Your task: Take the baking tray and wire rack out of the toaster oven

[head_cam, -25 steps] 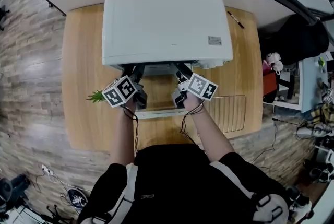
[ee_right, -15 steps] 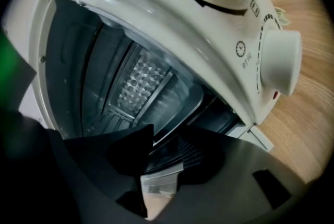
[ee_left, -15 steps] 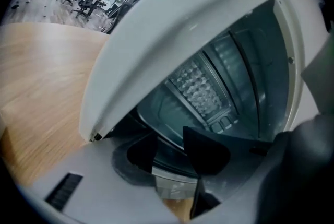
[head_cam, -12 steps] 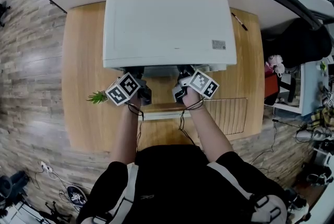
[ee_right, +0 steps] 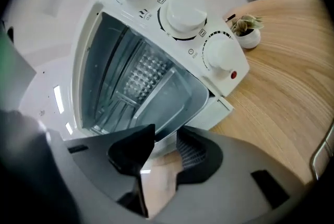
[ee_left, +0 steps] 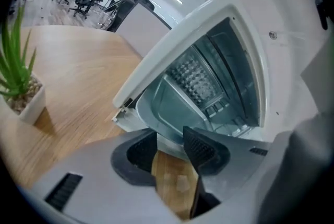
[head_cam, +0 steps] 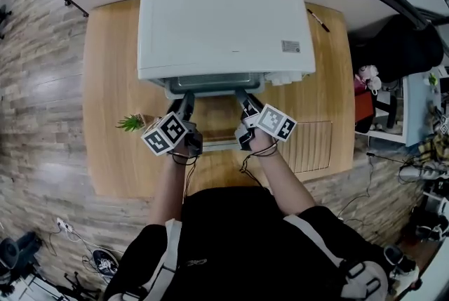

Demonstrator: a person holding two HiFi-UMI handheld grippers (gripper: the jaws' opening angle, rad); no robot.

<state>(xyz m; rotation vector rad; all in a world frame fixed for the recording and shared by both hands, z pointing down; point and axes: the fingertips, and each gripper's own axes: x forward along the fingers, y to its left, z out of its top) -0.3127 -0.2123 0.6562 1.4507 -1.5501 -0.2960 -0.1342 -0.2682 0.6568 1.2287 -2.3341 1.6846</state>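
While the person stands at the light wooden table (head_cam: pixel 112 82), both handheld grippers reach to the front of the white box-shaped toaster oven (head_cam: pixel 224 26), whose glass door (head_cam: pixel 217 146) lies folded down toward the person. The shallow grey metal baking tray (head_cam: pixel 214 86) sits partly slid out of the oven mouth, its front lip projecting just past the oven's front edge, above the lowered door. The left gripper (head_cam: pixel 186 97) meets that lip towards its left end. Its jaws have just been closing, and the left gripper view shows the lip of the tray (ee_left: pixel 167 108) pinched between the two dark ribbed pads (ee_left: pixel 201 147). The right gripper (head_cam: pixel 243 95) does the same towards the right end. Its jaws have likewise just been closing and are clamped on the tray's lip (ee_right: pixel 177 97), with the oven's three white knobs (ee_right: pixel 182 11) beside the opening. Whether the wire rack lies inside the grey cavity cannot be told. A small green plant in a white pot (head_cam: pixel 130 125) stands on the table just left of the left gripper, and a black pen (head_cam: pixel 317 26) lies to the right of the oven.
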